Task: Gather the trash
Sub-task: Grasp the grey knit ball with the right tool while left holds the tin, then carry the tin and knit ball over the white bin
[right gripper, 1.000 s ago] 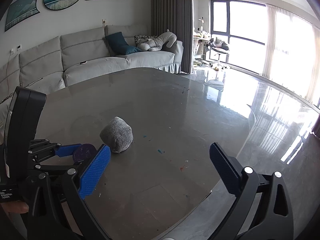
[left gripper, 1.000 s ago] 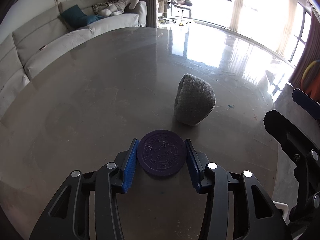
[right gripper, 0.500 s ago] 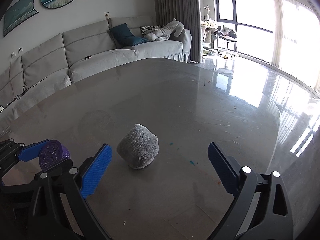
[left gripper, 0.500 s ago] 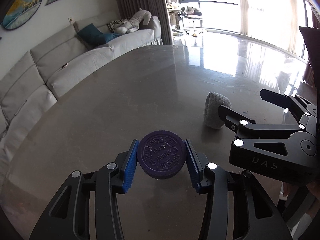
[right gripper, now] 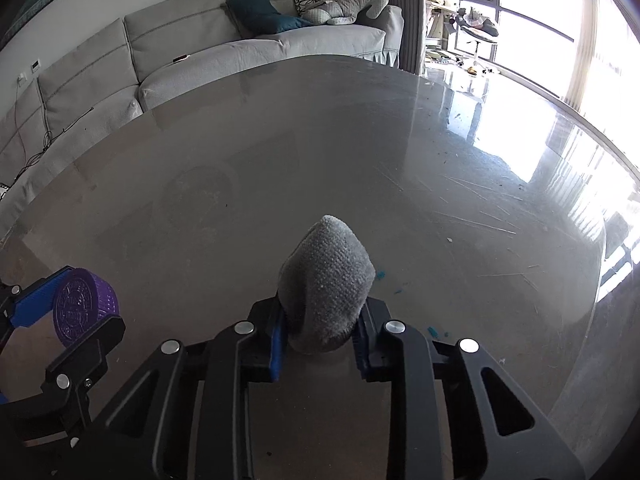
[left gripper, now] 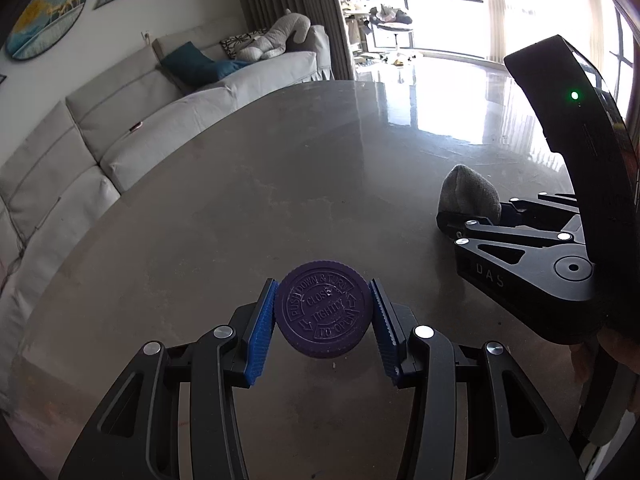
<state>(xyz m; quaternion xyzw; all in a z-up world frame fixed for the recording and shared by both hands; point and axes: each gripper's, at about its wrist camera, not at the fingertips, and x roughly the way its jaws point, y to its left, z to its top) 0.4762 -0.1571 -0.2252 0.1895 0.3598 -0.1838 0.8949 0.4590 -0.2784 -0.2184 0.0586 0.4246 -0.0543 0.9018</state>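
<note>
Purple cap [left gripper: 323, 314] clamped edge-on in left gripper [left gripper: 322, 332] jaws, above counter [left gripper: 248, 200]. Grey sock ball [right gripper: 326, 284] pinched in right gripper [right gripper: 320, 340] jaws, just right of the cap, low over counter. Blue flecks [right gripper: 434, 331] beside the ball. Sofa [right gripper: 160, 60] behind.

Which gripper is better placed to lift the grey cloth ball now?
The right gripper: its jaws already squeeze the grey cloth ball. The left gripper is occupied with the purple cap.

tabletop [right gripper: 280, 152] open ahead, right gripper [left gripper: 472, 220] crowds left gripper's [left gripper: 323, 316] right side
</note>
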